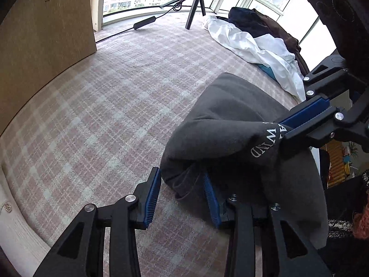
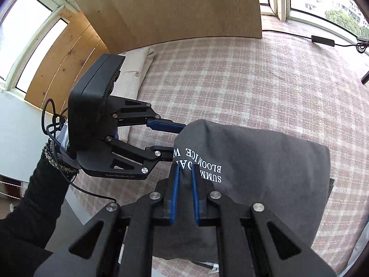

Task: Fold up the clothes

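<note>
While the right gripper (image 2: 184, 180) pinches the dark grey T-shirt (image 2: 265, 161) by its white lettering, left gripper (image 1: 182, 184) spread wide around a bunched fold, shirt lying partly folded on the pink plaid bed (image 1: 103, 106), long axis toward the white garment pile (image 1: 253, 43).

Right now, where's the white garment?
In the left wrist view, the white garment lies crumpled at the upper right on the plaid bedspread, beyond the grey shirt, against dark clothes near the window.
</note>
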Demonstrator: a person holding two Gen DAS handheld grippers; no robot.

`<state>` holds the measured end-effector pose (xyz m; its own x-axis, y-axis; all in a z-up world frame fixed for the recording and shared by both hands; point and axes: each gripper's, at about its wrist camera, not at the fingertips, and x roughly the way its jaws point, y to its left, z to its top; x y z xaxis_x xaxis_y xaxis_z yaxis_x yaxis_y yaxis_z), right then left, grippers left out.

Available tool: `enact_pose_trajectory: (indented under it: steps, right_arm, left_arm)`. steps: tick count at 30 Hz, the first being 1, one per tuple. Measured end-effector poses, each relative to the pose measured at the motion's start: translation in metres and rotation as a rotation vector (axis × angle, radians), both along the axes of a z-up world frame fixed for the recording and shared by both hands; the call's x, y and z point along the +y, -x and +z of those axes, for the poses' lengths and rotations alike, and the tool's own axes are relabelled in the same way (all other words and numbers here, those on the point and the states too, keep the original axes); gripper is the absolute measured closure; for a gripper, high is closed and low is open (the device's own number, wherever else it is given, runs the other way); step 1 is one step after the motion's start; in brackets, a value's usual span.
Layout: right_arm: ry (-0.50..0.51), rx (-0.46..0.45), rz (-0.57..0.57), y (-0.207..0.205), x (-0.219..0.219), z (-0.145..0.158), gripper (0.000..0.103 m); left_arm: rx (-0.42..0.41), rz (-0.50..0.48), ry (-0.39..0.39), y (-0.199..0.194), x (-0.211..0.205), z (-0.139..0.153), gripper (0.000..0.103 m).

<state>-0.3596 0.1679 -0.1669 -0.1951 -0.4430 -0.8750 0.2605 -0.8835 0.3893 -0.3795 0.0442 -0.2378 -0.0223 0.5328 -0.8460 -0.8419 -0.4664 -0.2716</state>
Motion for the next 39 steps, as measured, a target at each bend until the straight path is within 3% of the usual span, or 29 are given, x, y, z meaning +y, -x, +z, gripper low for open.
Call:
enact_pose_trajectory:
  steps: [4,7,10,14,19,21,25,31,35,37,39]
  right_arm:
    - [0.011,0.007,0.001,-0.001,-0.002,0.000,0.092]
    - [0.005,0.006,0.020,-0.006,-0.005,-0.002,0.092]
    - [-0.014,-0.019,0.055,-0.009,-0.014,-0.018,0.092]
    - [-0.057,-0.064,0.108,-0.009,-0.034,-0.049,0.092]
    - [0.012,-0.052,0.084,-0.009,-0.017,-0.031,0.093]
    - [0.051,-0.052,0.059,-0.007,-0.004,-0.020,0.093]
    - [0.092,-0.050,0.016,0.001,0.014,-0.008,0.093]
    - [0.102,-0.047,0.010,0.005,0.018,0.000,0.093]
    - [0.078,-0.037,0.025,0.002,0.014,-0.001,0.093]
    - [0.077,-0.044,0.028,0.002,0.010,-0.007,0.093]
    - [0.076,-0.064,0.048,0.004,0.000,-0.021,0.093]
  left_arm:
    - [0.018,0.041,-0.006,0.009,0.007,-0.001,0.068]
    - [-0.037,0.104,-0.045,0.026,0.000,-0.007,0.076]
    - [-0.136,0.167,-0.051,0.043,-0.009,-0.023,0.074]
    - [-0.141,0.182,-0.042,0.040,-0.011,-0.029,0.074]
    - [-0.027,0.082,-0.055,0.012,-0.036,-0.005,0.076]
    - [-0.020,0.065,-0.069,0.006,-0.039,0.003,0.076]
    - [0.036,-0.017,-0.066,-0.012,-0.021,0.012,0.071]
    - [0.088,0.012,-0.027,-0.010,0.012,0.004,0.069]
    - [-0.010,0.103,-0.087,0.015,0.006,0.001,0.079]
    - [-0.079,0.146,-0.113,0.029,-0.001,-0.004,0.079]
    - [-0.063,0.170,-0.075,0.033,-0.001,-0.013,0.073]
